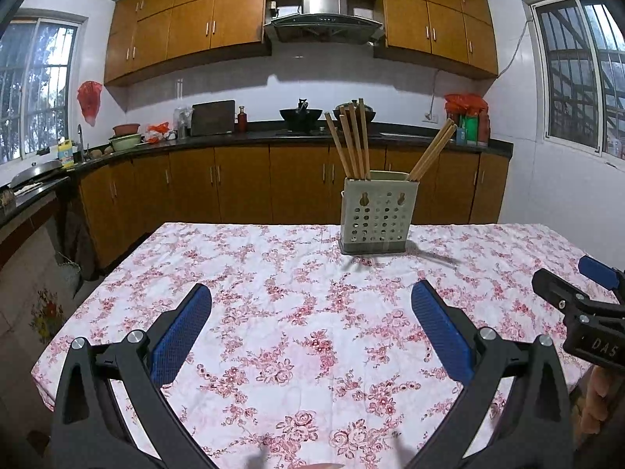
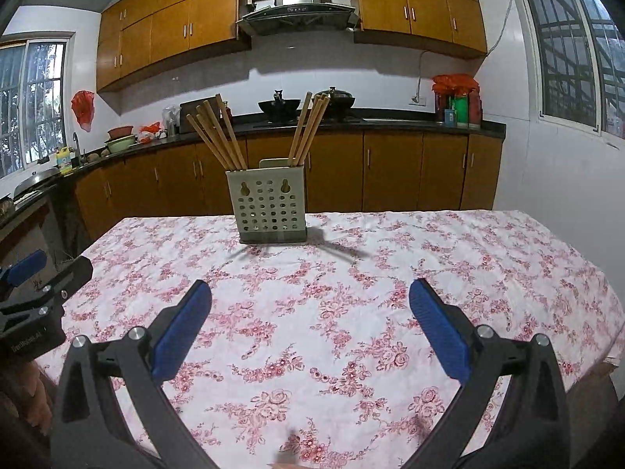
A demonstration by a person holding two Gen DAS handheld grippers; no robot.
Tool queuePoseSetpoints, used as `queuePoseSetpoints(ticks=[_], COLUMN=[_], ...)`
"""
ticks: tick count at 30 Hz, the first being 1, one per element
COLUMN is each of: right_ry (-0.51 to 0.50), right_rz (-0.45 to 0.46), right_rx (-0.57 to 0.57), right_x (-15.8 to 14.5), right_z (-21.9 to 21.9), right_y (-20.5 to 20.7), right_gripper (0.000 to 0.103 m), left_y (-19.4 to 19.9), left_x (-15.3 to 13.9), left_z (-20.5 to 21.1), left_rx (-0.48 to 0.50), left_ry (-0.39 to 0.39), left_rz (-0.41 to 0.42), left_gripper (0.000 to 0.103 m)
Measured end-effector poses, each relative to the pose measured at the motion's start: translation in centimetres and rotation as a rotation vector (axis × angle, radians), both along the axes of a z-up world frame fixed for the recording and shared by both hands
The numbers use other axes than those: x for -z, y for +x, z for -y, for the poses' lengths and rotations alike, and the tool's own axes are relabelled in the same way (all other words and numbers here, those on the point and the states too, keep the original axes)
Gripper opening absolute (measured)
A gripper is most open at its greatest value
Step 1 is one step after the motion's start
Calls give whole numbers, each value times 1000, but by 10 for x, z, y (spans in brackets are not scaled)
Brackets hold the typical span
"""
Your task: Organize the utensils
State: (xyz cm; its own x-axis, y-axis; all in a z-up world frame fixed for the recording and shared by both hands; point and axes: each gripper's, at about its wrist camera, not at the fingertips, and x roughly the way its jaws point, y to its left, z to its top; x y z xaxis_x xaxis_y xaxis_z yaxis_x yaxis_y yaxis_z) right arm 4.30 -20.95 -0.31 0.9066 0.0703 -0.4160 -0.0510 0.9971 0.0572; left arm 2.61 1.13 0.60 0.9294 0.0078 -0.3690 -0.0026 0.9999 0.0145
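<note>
A pale green perforated utensil holder [image 1: 375,217] stands upright at the far side of the table, also in the right wrist view [image 2: 269,207]. Several wooden chopsticks [image 1: 351,140] lean in its left compartment and a few chopsticks [image 1: 431,154] lean in its right one; they also show in the right wrist view [image 2: 216,135] [image 2: 308,129]. My left gripper [image 1: 310,312] is open and empty above the cloth, well short of the holder. My right gripper [image 2: 310,308] is open and empty too, beside the left one [image 2: 27,273].
The table wears a white cloth with pink flowers [image 1: 297,312]. Its far edge lies just behind the holder. Wooden kitchen cabinets [image 1: 242,183] and a dark counter with pans run along the back wall. The right gripper shows at the right edge of the left wrist view [image 1: 586,293].
</note>
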Motion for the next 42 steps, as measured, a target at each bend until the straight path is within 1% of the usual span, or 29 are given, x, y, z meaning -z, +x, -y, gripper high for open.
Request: queuePoseSetpoints(ticks=[14,42], right_ry=[6,10], right_rz=[-18,-13], right_rx=[8,9], right_x=[4,3], right_z=[1,1], right_y=[1,0], right_gripper=[99,99], left_y=[3,1], left_x=[4,4], left_z=[1,5], left_rx=[-5,1], left_ry=[-7,-12], left_rz=[-29,-22], left_gripper=[101,101])
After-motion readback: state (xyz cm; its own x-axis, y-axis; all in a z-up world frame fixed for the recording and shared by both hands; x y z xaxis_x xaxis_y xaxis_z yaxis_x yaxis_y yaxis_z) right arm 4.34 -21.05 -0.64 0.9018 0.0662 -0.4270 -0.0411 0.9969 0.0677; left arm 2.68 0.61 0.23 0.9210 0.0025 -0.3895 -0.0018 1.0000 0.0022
